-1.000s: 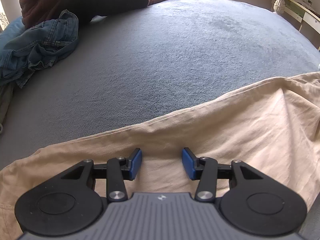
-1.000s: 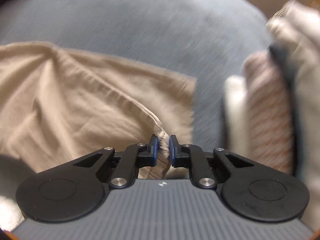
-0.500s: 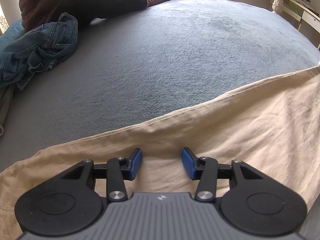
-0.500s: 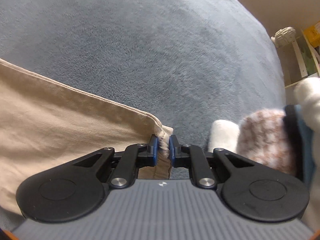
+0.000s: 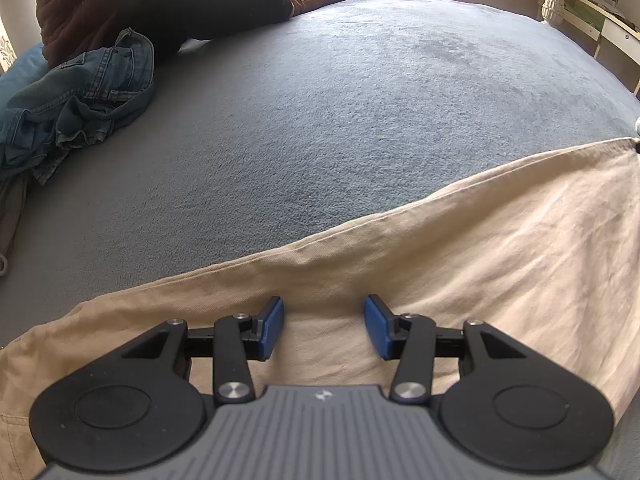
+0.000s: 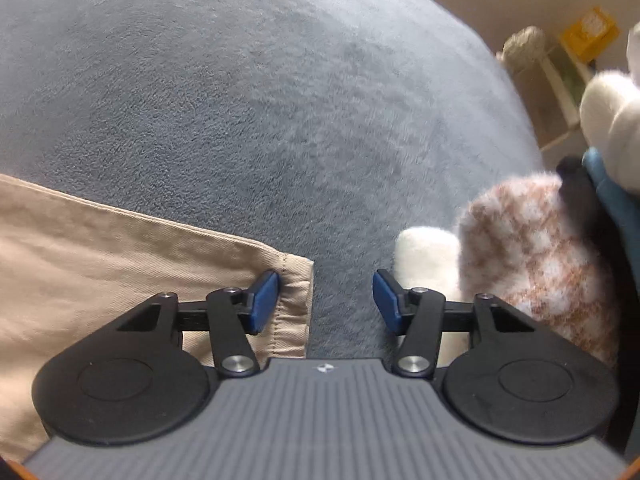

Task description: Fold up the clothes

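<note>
Beige trousers (image 5: 460,248) lie flat on a blue-grey blanket (image 5: 340,100), stretched from lower left to the right edge. My left gripper (image 5: 324,328) hovers open over the beige cloth, holding nothing. In the right wrist view the trouser hem (image 6: 288,280) lies flat on the blanket (image 6: 260,100). My right gripper (image 6: 326,300) stands open above that hem corner, its left fingertip over the cloth and its right one over bare blanket.
Crumpled blue jeans (image 5: 80,100) sit at the far left beside a seated person (image 5: 160,4). A stack of folded fuzzy clothes (image 6: 532,252) rises just right of my right gripper. White furniture (image 5: 584,20) stands beyond the bed at the right.
My right gripper let go of the trouser hem and opened; the hem now lies flat on the blanket. The beige cloth was pulled taut and smooth. The left gripper stayed open in place.
</note>
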A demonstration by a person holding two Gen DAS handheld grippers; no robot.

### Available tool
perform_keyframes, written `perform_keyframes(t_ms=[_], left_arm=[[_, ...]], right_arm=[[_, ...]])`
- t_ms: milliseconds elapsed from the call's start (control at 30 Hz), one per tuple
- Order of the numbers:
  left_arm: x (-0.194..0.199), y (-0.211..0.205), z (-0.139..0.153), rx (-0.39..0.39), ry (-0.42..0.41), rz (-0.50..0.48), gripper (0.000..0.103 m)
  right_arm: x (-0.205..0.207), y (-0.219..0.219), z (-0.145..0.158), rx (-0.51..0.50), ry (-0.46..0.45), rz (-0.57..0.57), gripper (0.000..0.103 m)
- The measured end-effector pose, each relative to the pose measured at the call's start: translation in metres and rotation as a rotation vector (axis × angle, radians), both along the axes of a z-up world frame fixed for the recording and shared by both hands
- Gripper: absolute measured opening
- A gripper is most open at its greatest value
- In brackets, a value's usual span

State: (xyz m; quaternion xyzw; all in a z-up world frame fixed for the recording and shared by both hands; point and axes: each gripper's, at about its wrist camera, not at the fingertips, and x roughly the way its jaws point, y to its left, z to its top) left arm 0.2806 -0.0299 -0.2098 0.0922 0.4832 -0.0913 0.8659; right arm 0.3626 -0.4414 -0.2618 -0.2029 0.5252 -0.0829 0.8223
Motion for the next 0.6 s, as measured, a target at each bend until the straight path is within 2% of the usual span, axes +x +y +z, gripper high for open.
perform_keyframes(t_ms=[267, 533, 567, 600], left_arm=[[-0.001, 0.001, 0.0, 0.0, -0.005, -0.007, 0.047], [-0.002, 0.001, 0.0, -0.002, -0.007, -0.009, 0.047], [-0.002, 0.001, -0.001, -0.001, -0.008, -0.009, 0.047], [-0.002, 0.001, -0.001, -0.001, -0.008, -0.01, 0.047]], right_arm=[[0.001, 0.022, -0.015, -0.159, -0.03, 0.115, 0.057], [-0.026, 0.041, -0.019, -0.43, -0.059, 0.351, 0.063], [-0.03, 0.042, -0.019, -0.456, -0.059, 0.379, 0.063], [-0.036, 0.043, -0.014, -0.435, -0.064, 0.378, 0.065]])
